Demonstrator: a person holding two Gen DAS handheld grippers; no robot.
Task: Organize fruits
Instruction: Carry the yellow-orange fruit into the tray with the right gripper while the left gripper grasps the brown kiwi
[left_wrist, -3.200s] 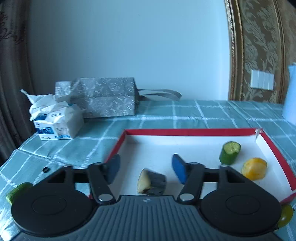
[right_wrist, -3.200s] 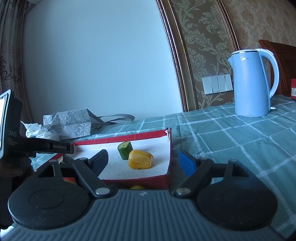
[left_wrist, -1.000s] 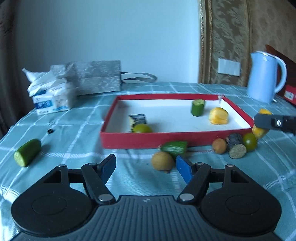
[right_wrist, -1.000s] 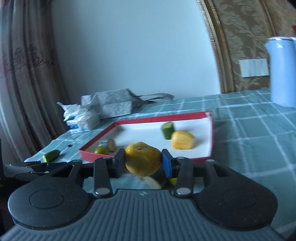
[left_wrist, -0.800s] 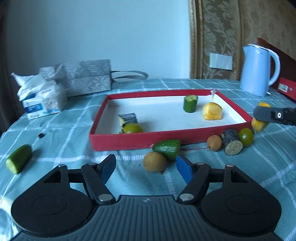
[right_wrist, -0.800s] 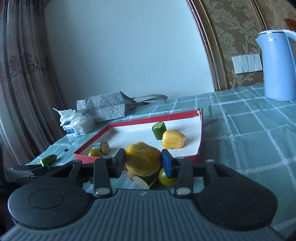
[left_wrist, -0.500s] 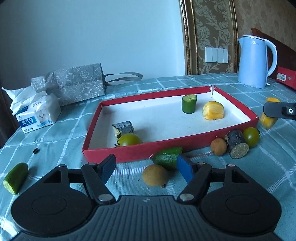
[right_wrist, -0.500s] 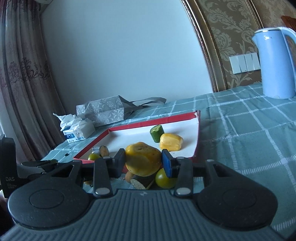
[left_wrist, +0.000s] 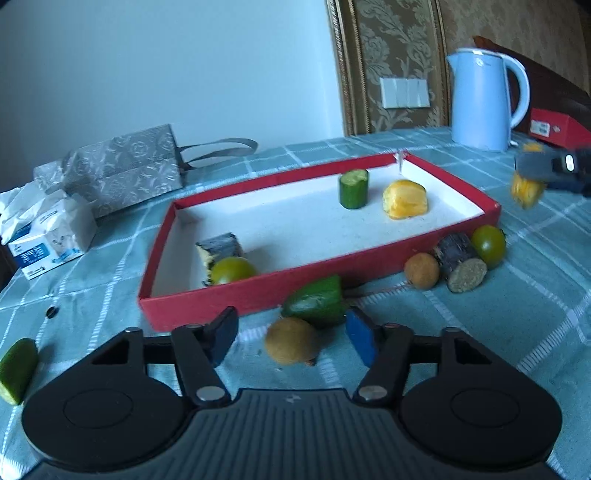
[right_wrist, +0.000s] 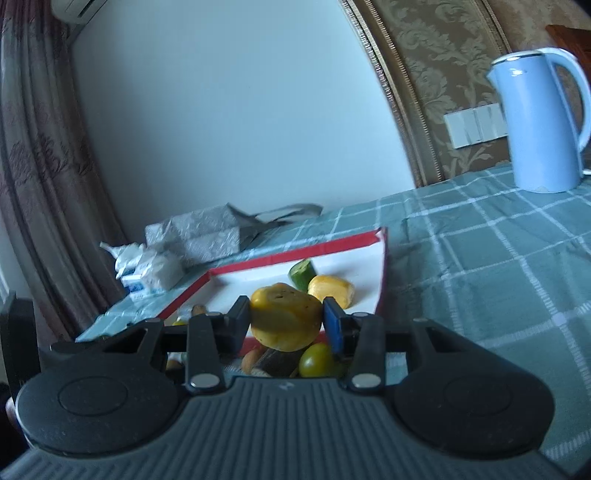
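Observation:
My left gripper (left_wrist: 291, 339) hangs low over the cloth, its jaws closing around a brown kiwi (left_wrist: 291, 341); the pads stand clear of it on both sides. A green wedge (left_wrist: 317, 301) lies just behind it against the red tray (left_wrist: 258, 295). In the tray are a cucumber stub (left_wrist: 354, 188), a yellow piece (left_wrist: 404, 199), a dark-skinned piece (left_wrist: 219, 249) and a green round fruit (left_wrist: 232, 269). My right gripper (right_wrist: 286, 321) is shut on a yellow fruit chunk (right_wrist: 285, 317), held in the air by the tray's right end.
Right of the tray's front lie a small brown fruit (left_wrist: 422, 275), a dark log-like piece (left_wrist: 460, 260) and a green tomato (left_wrist: 488, 240). A cucumber piece (left_wrist: 16, 369) lies far left. A blue kettle (left_wrist: 480, 99), tissue pack (left_wrist: 48, 236) and grey bag (left_wrist: 118, 170) stand behind.
The left gripper has come closer to the kiwi and its jaws have narrowed around it. The right gripper still holds the yellow chunk and has drifted slightly.

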